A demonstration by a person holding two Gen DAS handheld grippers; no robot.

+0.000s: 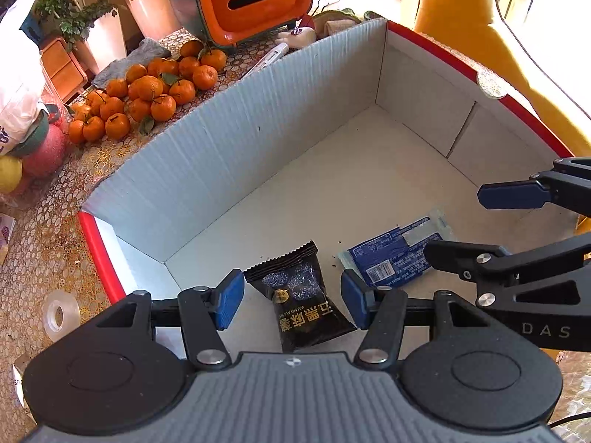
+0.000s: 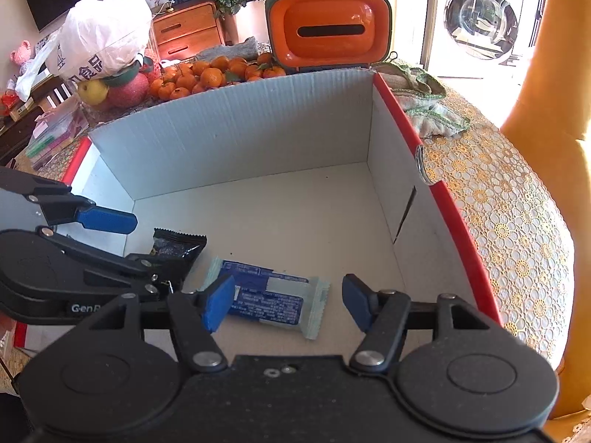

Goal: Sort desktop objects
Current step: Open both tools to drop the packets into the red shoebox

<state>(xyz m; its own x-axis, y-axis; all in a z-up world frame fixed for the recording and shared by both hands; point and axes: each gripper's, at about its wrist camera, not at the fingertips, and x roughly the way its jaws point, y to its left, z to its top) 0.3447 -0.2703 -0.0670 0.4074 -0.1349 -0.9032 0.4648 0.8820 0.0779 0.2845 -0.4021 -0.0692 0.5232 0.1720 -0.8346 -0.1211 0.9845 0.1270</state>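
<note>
Two handheld grippers reach into an open cardboard box (image 1: 229, 140) with pale ribbed inner walls and a red outer rim. The box sits on a round table covered by a lace-patterned cloth (image 2: 491, 221) in yellow and white.

Nearest, the left gripper (image 1: 292, 297) has its blue-padded jaws spread wide, holding nothing. Between them, on the box floor, lies a black snack packet (image 1: 303, 306) with gold lettering and a crimped top edge; neither pad touches it. Just beside it to the right lies a blue-and-white wrapped bar (image 2: 266, 295), flat, printed with small text and a barcode too fine to read. The right gripper (image 2: 288, 301) straddles this bar with jaws also wide apart and empty; whether the left pad touches the wrapper is unclear. The rest of the box floor is bare apart from a few dark crumbs.

Outside the box on the left, a roll of clear tape (image 1: 61, 315) rests on the cloth. Farther back is a heap of small oranges (image 1: 147, 92) with leaves, then an orange-fronted tissue holder (image 2: 328, 31) with a dark slot. A white plastic bag (image 2: 103, 37) sits over larger fruit at the left, and a crocheted cloth (image 2: 424, 103) lies at the right.

Beyond the table are a wooden drawer unit (image 2: 184, 33), a leafy plant, and a washing machine (image 2: 480, 18) in bright daylight. The gripper bodies hide the box's near wall.
</note>
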